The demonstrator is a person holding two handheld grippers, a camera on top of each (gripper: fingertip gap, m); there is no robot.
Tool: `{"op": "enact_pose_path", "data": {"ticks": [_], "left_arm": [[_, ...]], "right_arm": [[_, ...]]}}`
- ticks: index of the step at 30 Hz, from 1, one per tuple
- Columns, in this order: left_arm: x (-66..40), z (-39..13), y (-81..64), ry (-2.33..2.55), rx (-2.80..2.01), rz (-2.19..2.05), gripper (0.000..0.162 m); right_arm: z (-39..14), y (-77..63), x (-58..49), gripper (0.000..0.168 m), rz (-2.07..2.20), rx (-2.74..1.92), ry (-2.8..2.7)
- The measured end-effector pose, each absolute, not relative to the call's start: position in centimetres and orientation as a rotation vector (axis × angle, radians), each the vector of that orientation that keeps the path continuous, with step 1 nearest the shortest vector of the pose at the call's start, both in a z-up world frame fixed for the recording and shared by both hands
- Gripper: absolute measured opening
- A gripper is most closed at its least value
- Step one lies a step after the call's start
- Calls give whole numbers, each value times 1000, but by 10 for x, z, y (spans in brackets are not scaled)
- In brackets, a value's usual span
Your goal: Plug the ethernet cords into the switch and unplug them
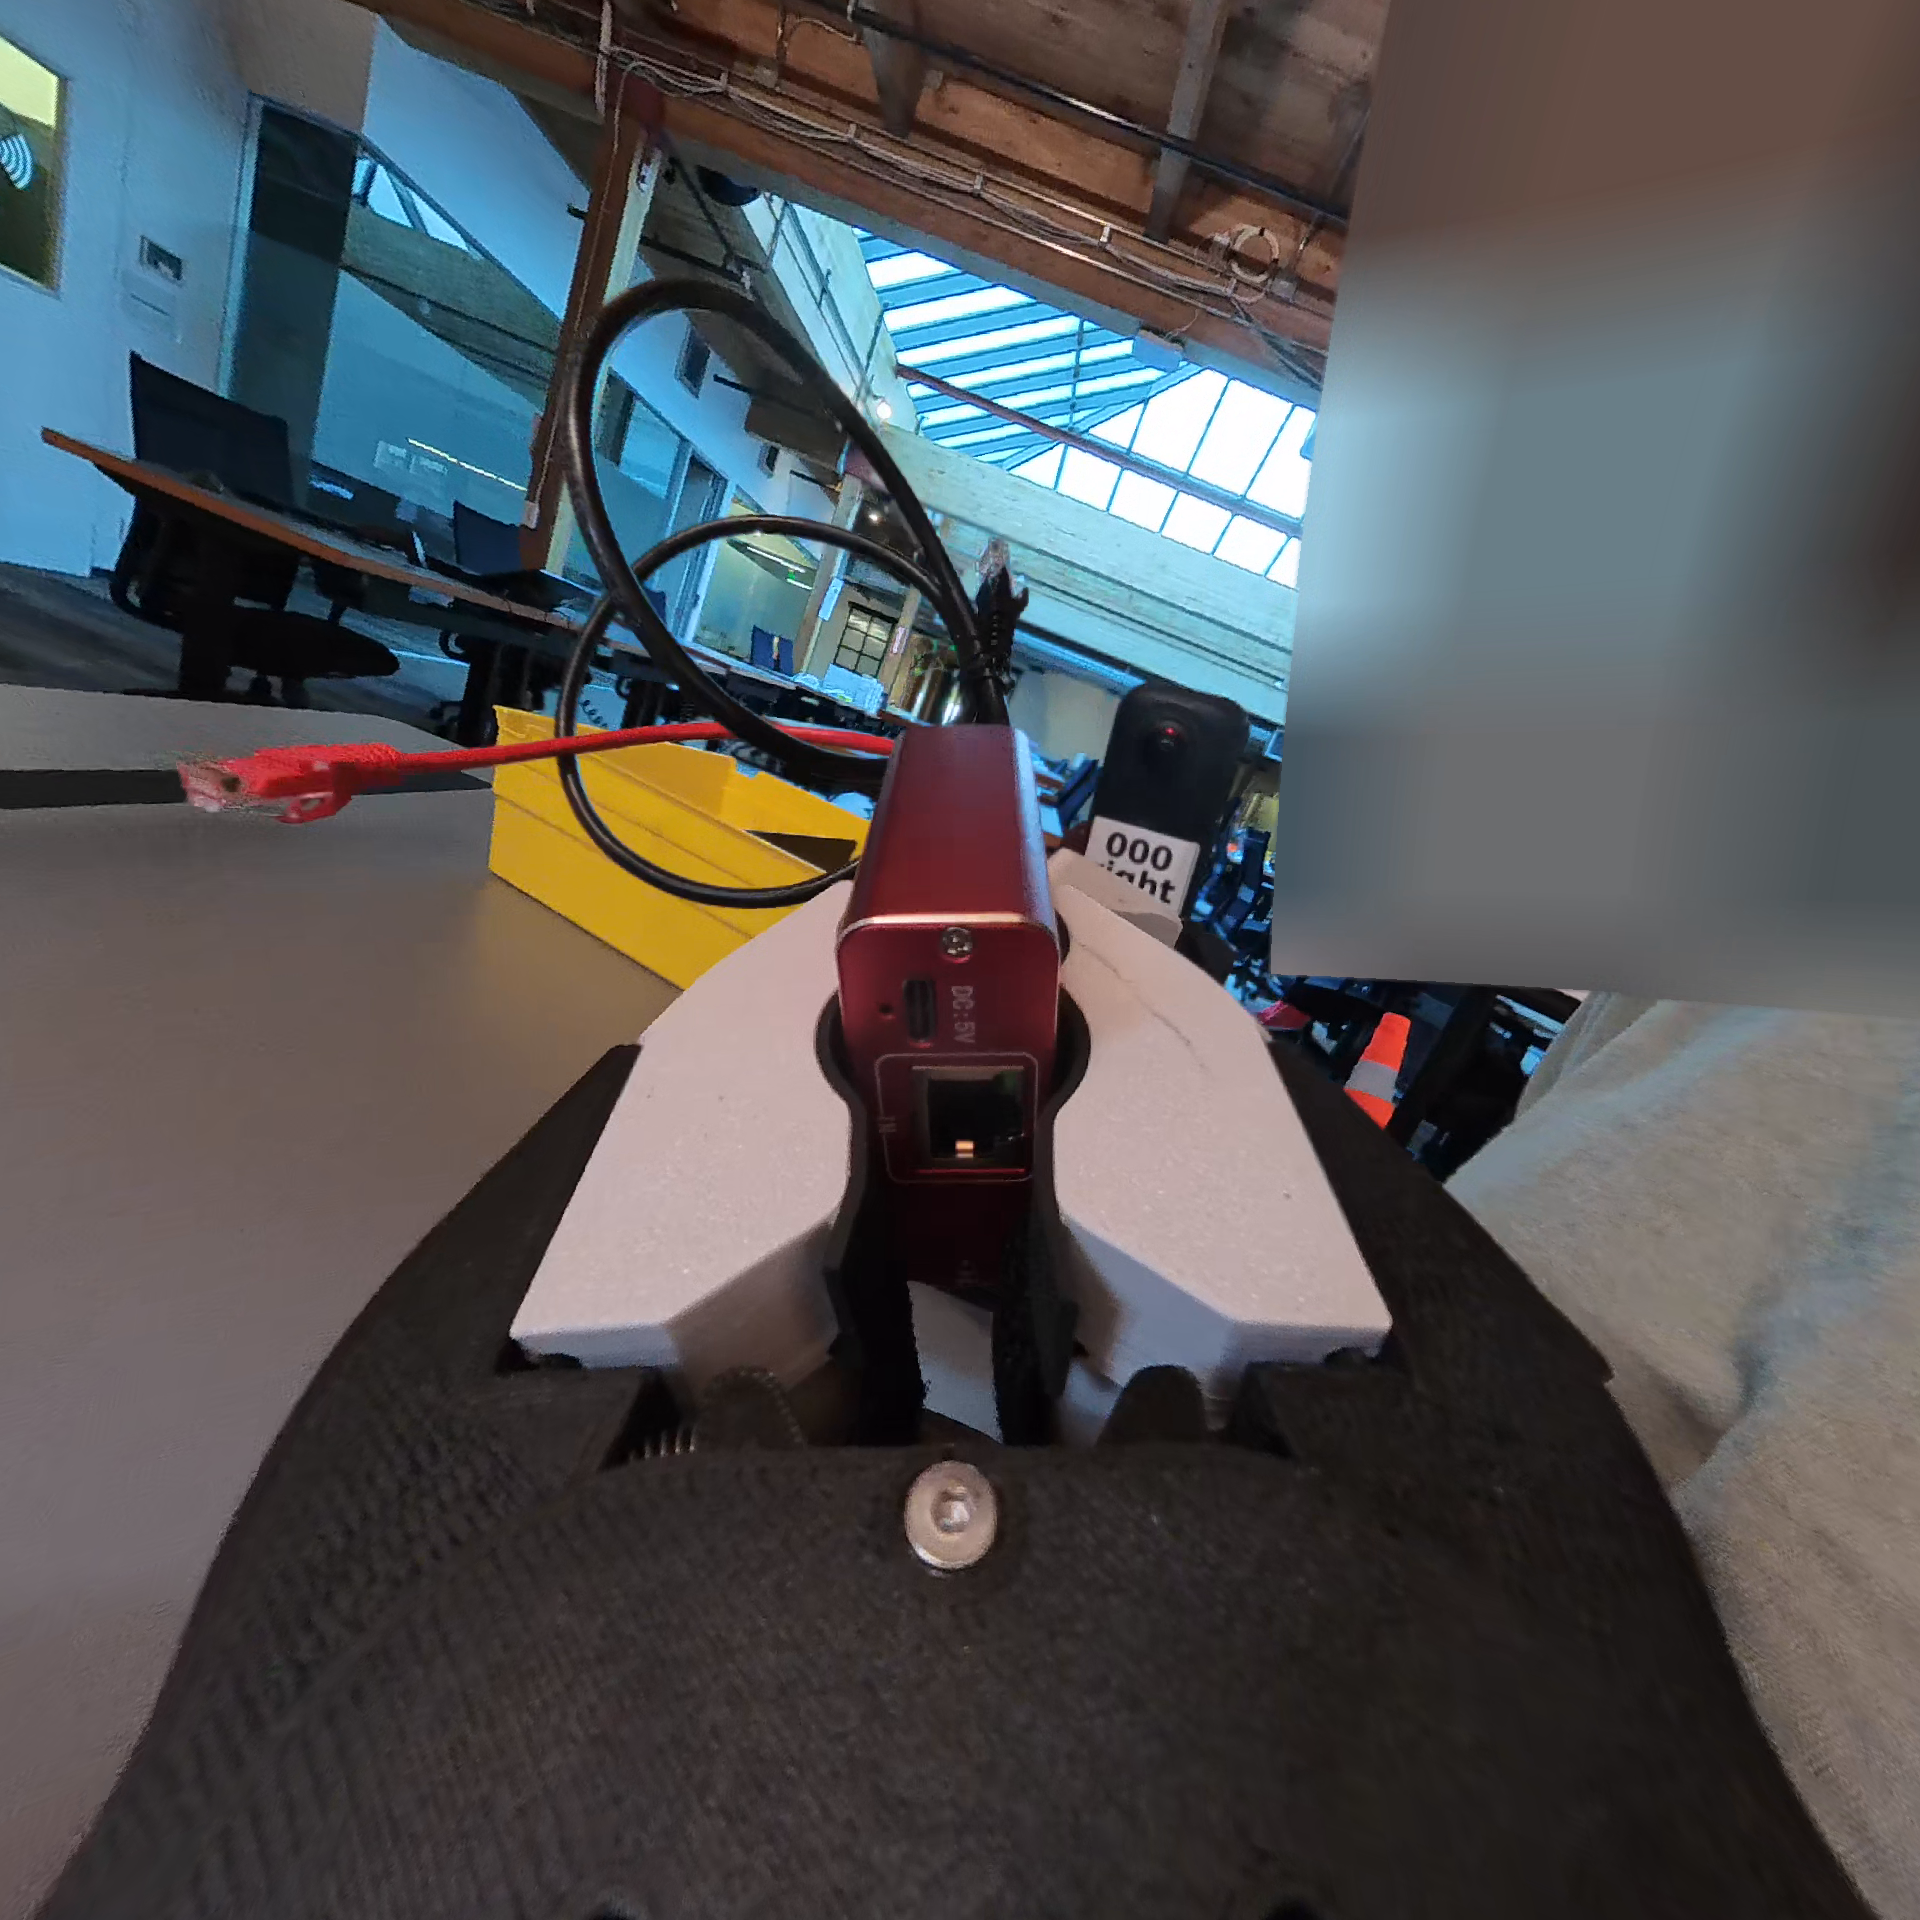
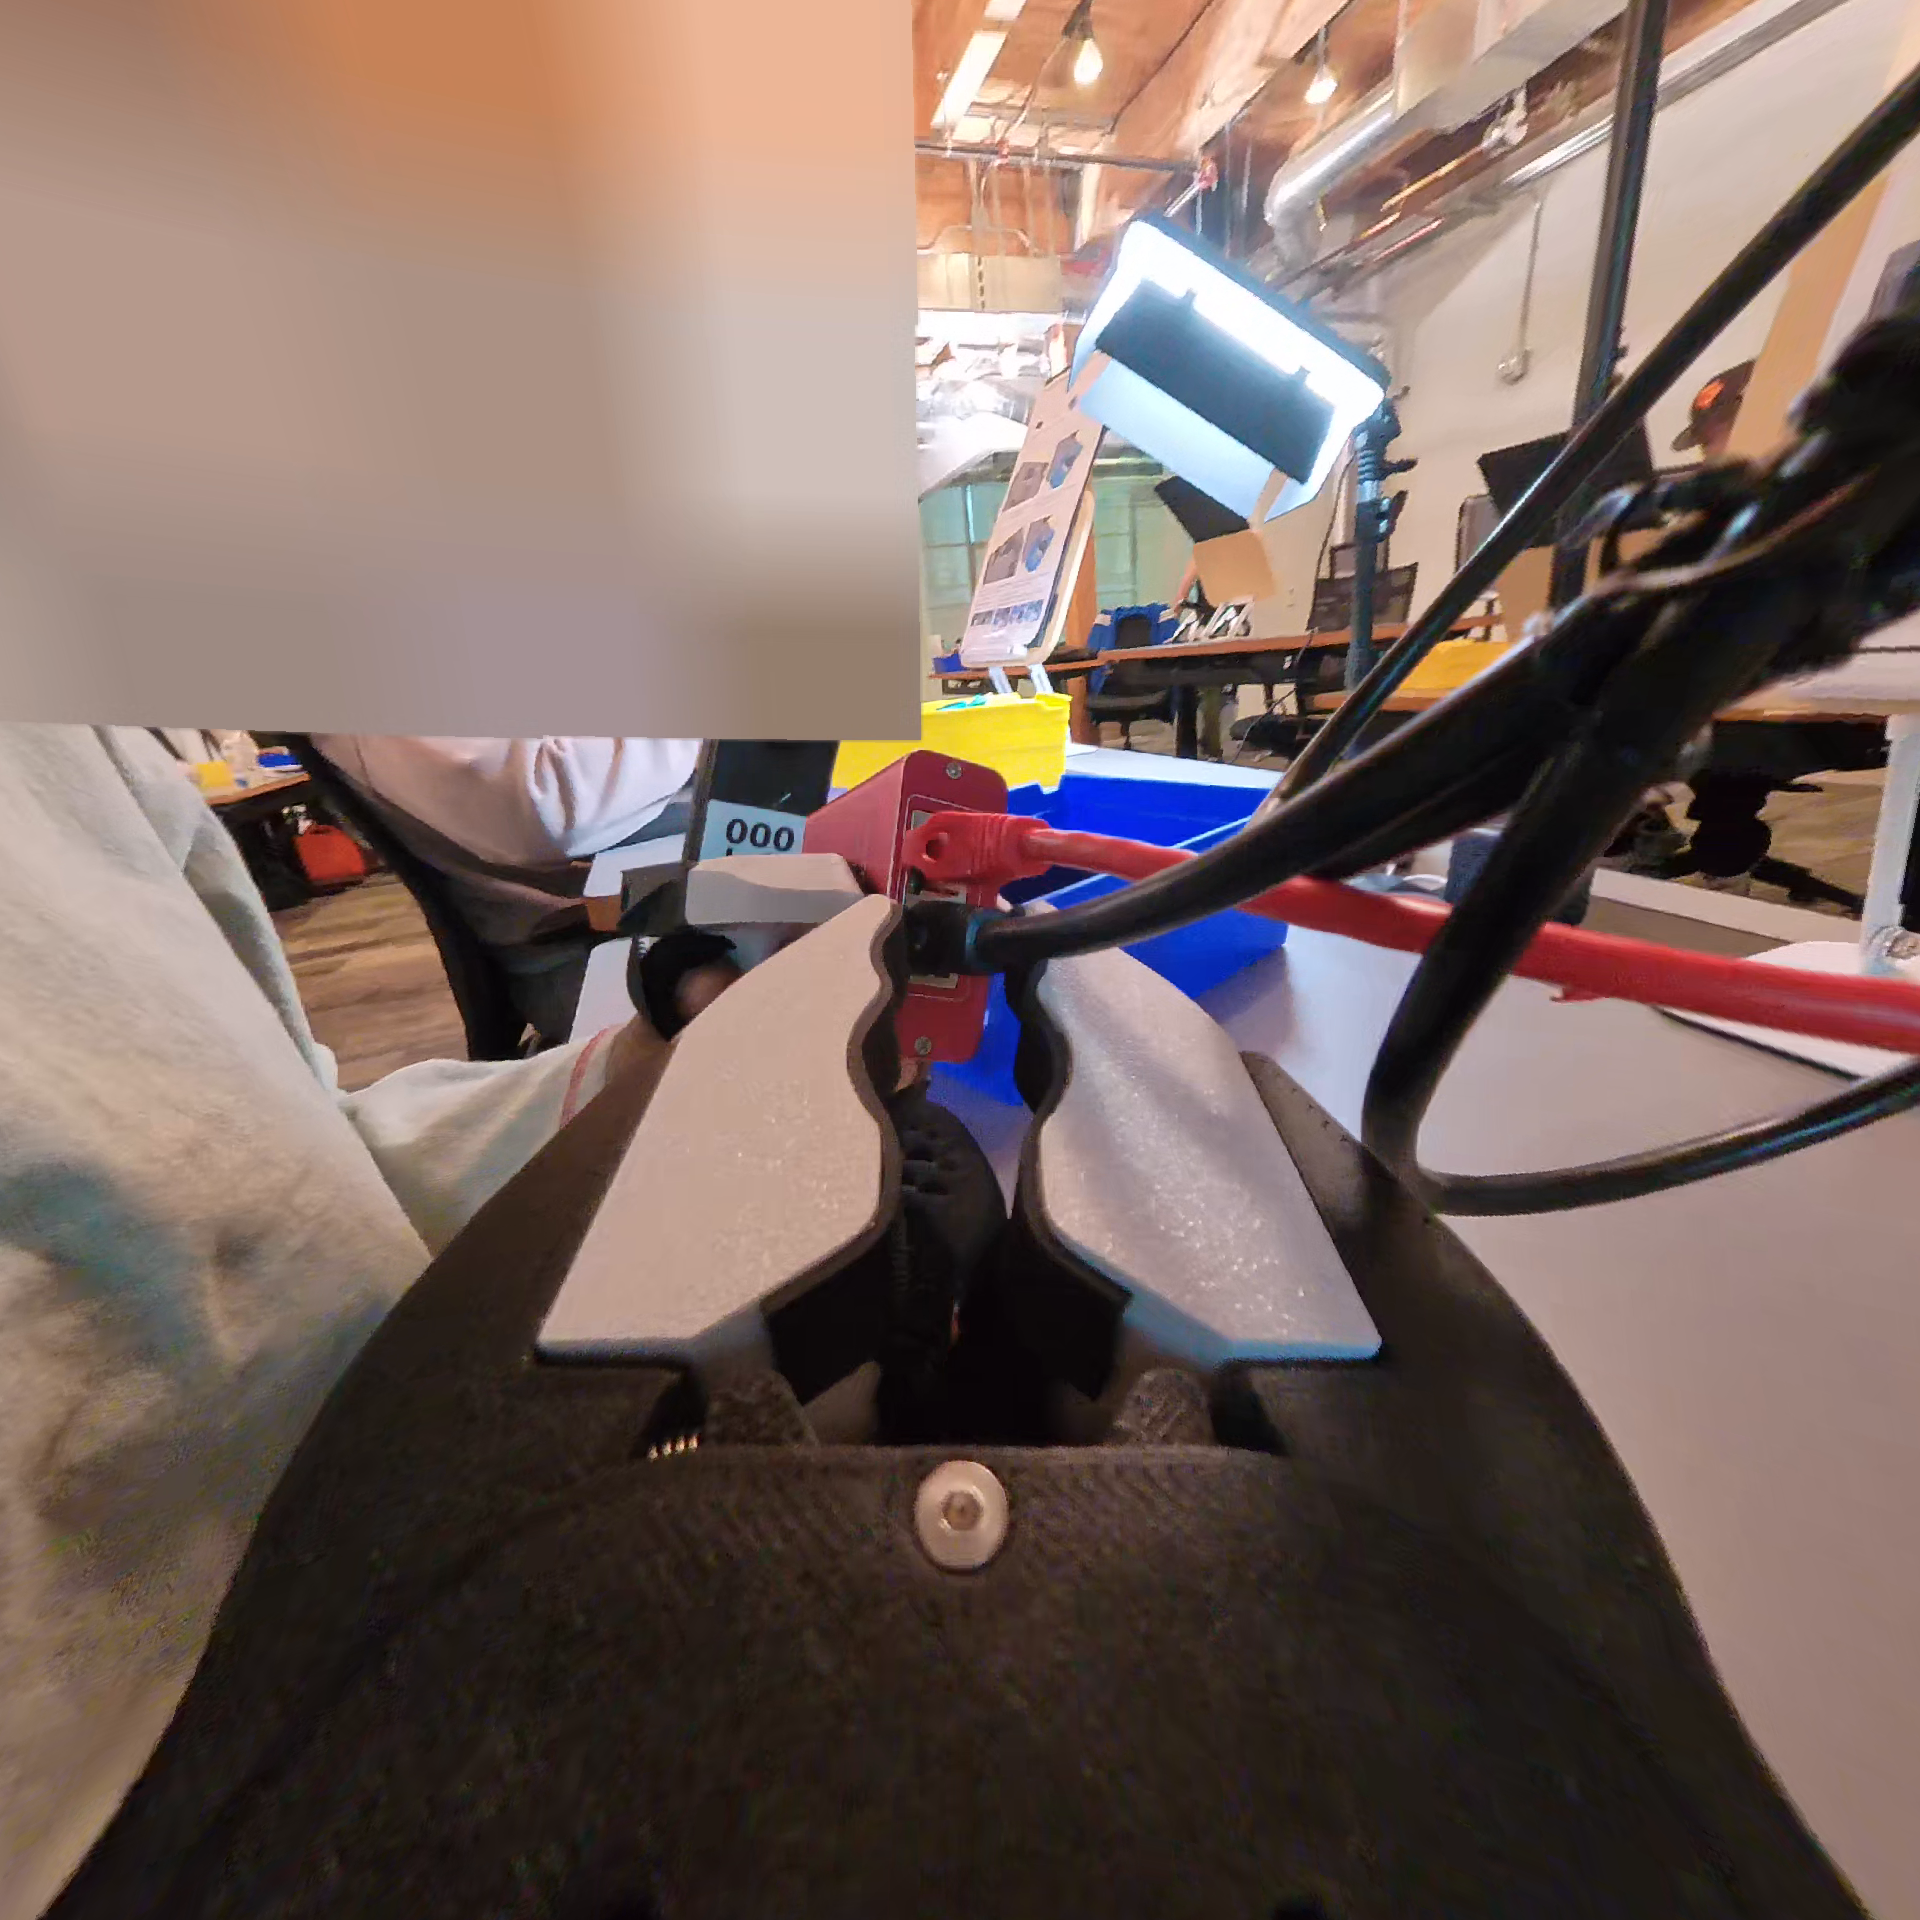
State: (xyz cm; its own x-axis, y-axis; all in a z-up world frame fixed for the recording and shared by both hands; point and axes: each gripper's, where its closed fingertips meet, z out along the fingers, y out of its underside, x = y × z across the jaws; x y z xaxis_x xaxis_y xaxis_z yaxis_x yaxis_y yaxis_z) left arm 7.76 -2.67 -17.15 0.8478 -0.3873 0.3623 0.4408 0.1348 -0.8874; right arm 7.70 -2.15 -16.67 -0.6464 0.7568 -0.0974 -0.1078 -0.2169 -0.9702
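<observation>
My left gripper (image 1: 951, 940) is shut on a dark red switch (image 1: 951, 831) and holds it above the table, with an empty port facing the camera. In the right wrist view the switch (image 2: 940, 805) has a red cord's plug (image 2: 961, 836) in an upper port and a black cord's plug (image 2: 940, 940) below it. My right gripper (image 2: 961, 951) sits around the black plug, jaws narrowly apart, with a gap on the right side. The red cord (image 1: 582, 743) runs left to its free plug (image 1: 260, 784). The black cord (image 1: 592, 499) loops up, and its free plug (image 1: 992, 587) stands behind the switch.
A yellow bin (image 1: 623, 831) sits on the grey table (image 1: 260, 1039) behind the switch. A blue bin (image 2: 1143, 821) lies beyond the switch in the right wrist view. A person's light sleeve (image 2: 156, 1143) is close on the left. A light panel on a stand (image 2: 1216, 384) stands farther back. The grippers are tip to tip, or close to it.
</observation>
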Motion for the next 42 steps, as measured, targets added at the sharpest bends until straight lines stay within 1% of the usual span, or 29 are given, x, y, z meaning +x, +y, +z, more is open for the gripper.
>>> {"op": "enact_pose_path", "data": {"ticks": [10,13,14,17,21,24,28,31,34,36,39,42], "left_arm": [[71,-166,-28,-103,-1231,-731,29],[42,-150,-61,-171,-1041,-764,28],[39,-153,-60,-178,-1064,-722,28],[47,-158,-44,-121,-1164,-628,29],[48,-160,-43,-109,-1184,-616,29],[49,-160,-49,-110,-1155,-623,29],[47,-157,-51,-119,-1140,-615,29],[49,-157,-50,-112,-1137,-624,29],[52,-158,-49,-105,-1146,-624,29],[52,-158,-50,-102,-1148,-623,29],[51,-161,-48,-108,-1167,-616,29],[53,-162,-47,-101,-1175,-620,29]], "right_arm": [[-159,-19,75,15,2024,-842,-1328],[-136,61,94,13,2111,-904,-947],[-138,71,98,13,2095,-922,-986],[-144,67,100,13,1934,-955,-1229],[-134,96,116,13,1692,-1002,-1331],[-138,128,138,14,1438,-1085,-1457],[-144,159,176,14,1291,-1248,-1609],[-161,176,199,14,1252,-1413,-1700],[-181,194,207,14,1315,-1537,-1704],[-192,199,208,14,1441,-1581,-1689],[-203,198,207,15,1624,-1617,-1700],[-212,203,204,15,1706,-1655,-1723]]}}
